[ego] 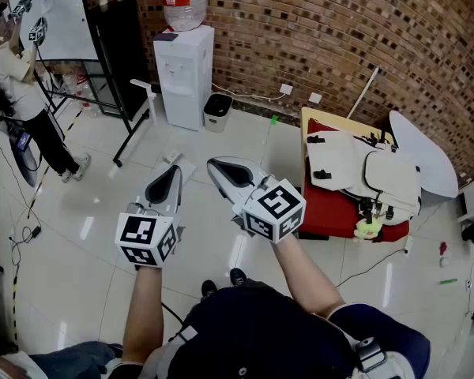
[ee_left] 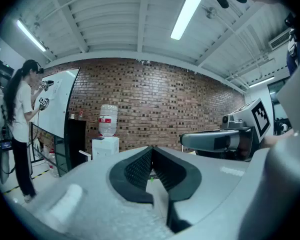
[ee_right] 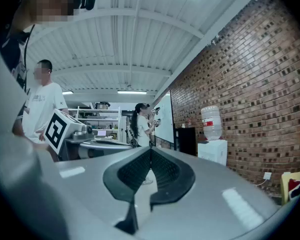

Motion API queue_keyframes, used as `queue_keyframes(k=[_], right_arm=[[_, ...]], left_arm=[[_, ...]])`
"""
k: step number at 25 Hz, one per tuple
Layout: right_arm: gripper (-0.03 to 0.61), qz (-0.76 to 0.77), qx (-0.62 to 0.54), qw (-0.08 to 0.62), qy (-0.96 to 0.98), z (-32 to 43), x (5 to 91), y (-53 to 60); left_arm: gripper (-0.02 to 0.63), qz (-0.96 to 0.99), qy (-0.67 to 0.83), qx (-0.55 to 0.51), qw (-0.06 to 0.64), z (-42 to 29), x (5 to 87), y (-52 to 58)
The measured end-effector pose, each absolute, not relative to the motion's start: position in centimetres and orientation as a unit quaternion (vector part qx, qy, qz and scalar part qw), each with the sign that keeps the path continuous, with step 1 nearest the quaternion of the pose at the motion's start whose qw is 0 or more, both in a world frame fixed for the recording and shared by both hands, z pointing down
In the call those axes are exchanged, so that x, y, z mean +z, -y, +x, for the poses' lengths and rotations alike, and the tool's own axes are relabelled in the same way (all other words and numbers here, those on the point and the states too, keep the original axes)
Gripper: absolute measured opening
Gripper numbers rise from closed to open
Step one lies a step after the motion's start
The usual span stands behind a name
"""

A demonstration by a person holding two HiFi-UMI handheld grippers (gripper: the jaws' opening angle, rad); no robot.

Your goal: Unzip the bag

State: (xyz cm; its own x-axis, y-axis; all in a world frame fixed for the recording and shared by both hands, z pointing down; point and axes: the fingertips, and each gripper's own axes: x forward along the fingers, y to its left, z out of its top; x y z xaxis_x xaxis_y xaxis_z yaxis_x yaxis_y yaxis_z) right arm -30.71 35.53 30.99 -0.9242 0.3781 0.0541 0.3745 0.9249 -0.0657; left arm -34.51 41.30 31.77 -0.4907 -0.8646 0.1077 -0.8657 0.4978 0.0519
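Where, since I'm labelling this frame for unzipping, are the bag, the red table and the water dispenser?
bag (ego: pixel 341 160): head view, on its white front panel.
red table (ego: pixel 332 214): head view, on its bare red near side.
water dispenser (ego: pixel 182 77): head view, on its white cabinet front.

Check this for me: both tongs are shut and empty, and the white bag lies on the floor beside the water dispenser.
Not quite: the head view shows the white bag lying on the red table, far from the water dispenser. The left tongs and right tongs are indeed shut and empty.
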Motion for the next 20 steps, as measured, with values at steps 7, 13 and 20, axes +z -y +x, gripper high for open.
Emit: queue_keyframes(k=[7, 13, 20], right_arm=[[0.005, -0.107, 0.02, 0.049, 0.993, -27.7, 32.1, -31.2], [0.005, -0.012, 0.022, 0.059, 0.998, -22.3, 32.9, -25.1], [0.005, 0.088, 0.038, 0.058, 0.994, -14.3, 34.2, -15.7]], left_arm=[[0.002, 0.572, 0.819, 0.0, 0.044, -32.0, 31.1, -36.7], [0.002, 0.649, 0.758, -0.006, 0.065, -27.1, 33.1, -29.4], [0.002, 0.718, 0.693, 0.015, 0.07, -20.3, 34.2, -19.1]])
